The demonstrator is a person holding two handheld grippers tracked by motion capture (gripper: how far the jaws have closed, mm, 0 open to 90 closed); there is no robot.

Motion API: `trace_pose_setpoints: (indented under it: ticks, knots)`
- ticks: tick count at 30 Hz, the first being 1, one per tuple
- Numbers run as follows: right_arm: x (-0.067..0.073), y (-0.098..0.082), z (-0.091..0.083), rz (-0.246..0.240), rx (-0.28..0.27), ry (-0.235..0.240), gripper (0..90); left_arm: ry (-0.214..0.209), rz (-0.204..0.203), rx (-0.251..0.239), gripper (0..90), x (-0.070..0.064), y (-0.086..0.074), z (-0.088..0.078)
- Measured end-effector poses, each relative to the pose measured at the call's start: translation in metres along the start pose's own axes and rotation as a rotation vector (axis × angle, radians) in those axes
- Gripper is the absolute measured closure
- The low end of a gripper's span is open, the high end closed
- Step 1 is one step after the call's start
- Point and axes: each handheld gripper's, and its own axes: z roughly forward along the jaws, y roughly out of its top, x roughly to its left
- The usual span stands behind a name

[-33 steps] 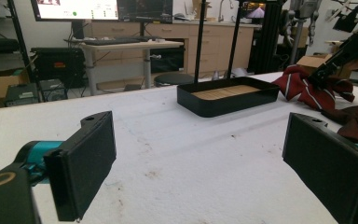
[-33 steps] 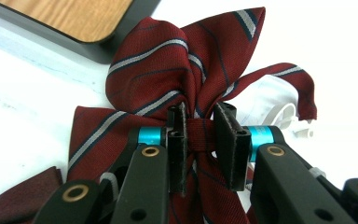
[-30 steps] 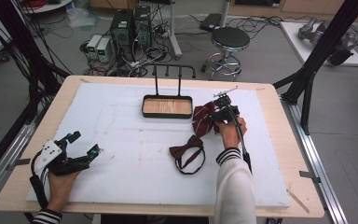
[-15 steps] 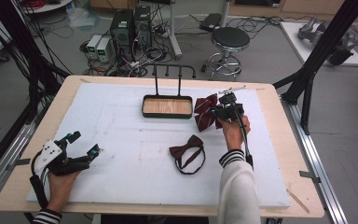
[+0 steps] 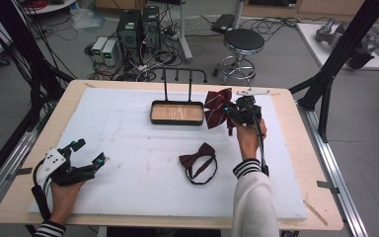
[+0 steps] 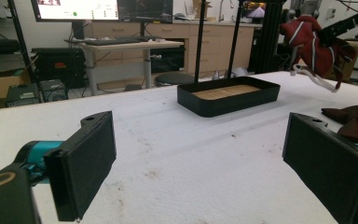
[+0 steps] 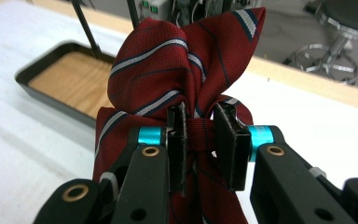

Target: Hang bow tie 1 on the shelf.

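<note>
Lifted off the white mat since the earlier frames, the striped bow tie [image 5: 218,107] is now hanging in the air beside the right end of the black tray [image 5: 177,112], where a second ago it was lying lower on the mat, nearer the person. It is riding in the right gripper [image 5: 233,116], whose jaws are pinching its knot; in the right gripper view the two pads are pressing on the centre band of the striped bow tie [image 7: 186,84], with the red wings bunching up above them and more cloth drooping below.

Behind the tray, the hook stand [image 5: 183,79] is rising on two thin posts with a row of pegs across the top, and that is the relation I am watching. Seen from above, the tie is sitting just to the right of the stand's right-hand peg and slightly nearer the person, so the stand is lying up and to the left of the jaws. The tie's long axis is running roughly upright in the grip rather than flat. The right hand is much the nearer one; the left is well apart from the stand.

The left gripper [image 5: 86,154] is resting at the near left corner of the table, its jaws spread wide with nothing between them.

The plain dark bow tie [image 5: 198,159] is lying flat on the mat, its strap looped beside it, between the two hands and closer to the right.
</note>
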Motion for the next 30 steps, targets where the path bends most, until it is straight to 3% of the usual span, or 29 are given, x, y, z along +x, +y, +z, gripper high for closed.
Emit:
trace_pose_setpoints:
  ticks: [7,11,19,26,30]
  knots:
    - [0.002,0.005,-0.012,0.033,-0.137,0.023,75.6,-0.001,0.003,0.000,10.0,0.000,0.000,0.000]
    - [0.002,0.006,-0.014,0.026,-0.154,0.019,75.6,0.000,0.001,-0.001,10.0,0.000,0.000,0.000]
    - [0.002,0.009,-0.020,0.048,-0.236,0.038,75.6,-0.002,0.001,0.001,10.0,0.000,0.000,0.000]
    - [0.003,0.016,-0.024,0.066,-0.263,0.048,75.6,-0.001,0.000,0.003,10.0,0.000,0.000,0.000]
    - [0.001,0.018,-0.024,0.102,-0.301,0.060,75.6,-0.002,-0.001,0.004,10.0,0.000,0.000,0.000]
